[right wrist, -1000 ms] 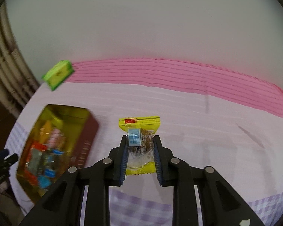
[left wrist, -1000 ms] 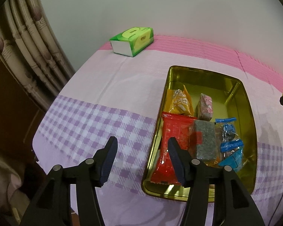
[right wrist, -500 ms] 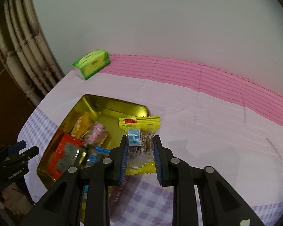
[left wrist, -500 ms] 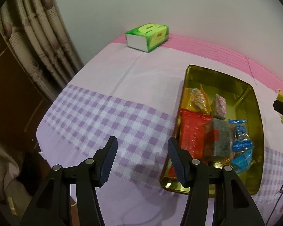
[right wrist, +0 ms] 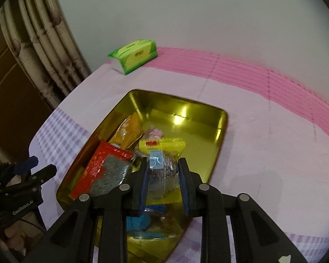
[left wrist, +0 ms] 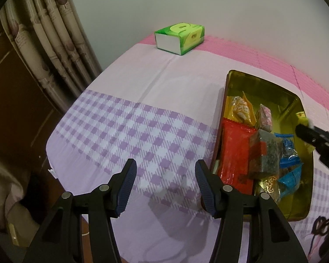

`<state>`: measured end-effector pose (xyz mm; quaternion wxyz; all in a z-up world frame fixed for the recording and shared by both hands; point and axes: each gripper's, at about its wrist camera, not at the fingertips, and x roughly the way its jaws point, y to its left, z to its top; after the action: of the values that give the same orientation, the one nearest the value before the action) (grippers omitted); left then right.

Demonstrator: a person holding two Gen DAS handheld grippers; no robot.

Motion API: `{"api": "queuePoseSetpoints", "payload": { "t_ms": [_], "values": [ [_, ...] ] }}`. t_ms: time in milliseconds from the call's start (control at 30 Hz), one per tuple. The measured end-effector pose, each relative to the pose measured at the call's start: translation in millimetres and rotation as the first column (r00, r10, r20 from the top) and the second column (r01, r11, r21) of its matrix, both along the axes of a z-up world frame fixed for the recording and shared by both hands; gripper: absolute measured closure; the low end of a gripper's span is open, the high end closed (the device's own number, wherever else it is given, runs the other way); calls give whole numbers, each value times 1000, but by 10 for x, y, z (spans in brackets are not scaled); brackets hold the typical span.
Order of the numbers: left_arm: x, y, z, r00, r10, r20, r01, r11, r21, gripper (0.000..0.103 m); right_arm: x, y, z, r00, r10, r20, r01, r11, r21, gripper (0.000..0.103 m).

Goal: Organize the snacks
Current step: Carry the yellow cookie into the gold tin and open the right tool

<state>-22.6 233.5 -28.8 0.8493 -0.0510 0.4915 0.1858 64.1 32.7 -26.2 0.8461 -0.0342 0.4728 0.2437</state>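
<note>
My right gripper (right wrist: pixel 163 171) clamped on yellow snack packet (right wrist: pixel 162 151), hanging over gold tin (right wrist: pixel 219 131) of snacks, my left gripper (left wrist: pixel 164 172) apart, empty, above checked cloth (left wrist: pixel 120 127) beside tin

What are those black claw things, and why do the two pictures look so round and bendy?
The claws are grabbers, one in each of a person's hands. Each carries a small wide-eyed camera that bends the picture, so each picture looks out along one grabber's two fingers. The left gripper is open and empty above a checked tablecloth. The right gripper is squeezed shut on a yellow snack packet, holding it over a gold tin that already has a red packet and other snacks inside. A green tissue box sits at the far edge near the wall.
</note>
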Motion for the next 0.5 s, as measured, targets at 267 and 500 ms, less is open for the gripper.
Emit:
{"api": "queuePoseSetpoints", "payload": {
  "t_ms": [267,500],
  "values": [
    [-1,-10,-5,1000,-7,2,7,1000,-12,46,-22,163,-149,1000,19,-17,-19,1000,-25,79],
    [8,-11,-21,1000,-6,-5,6,1000,-19,46,14,223,-172,999,25,24,-23,997,-76,78]
  ]
}}
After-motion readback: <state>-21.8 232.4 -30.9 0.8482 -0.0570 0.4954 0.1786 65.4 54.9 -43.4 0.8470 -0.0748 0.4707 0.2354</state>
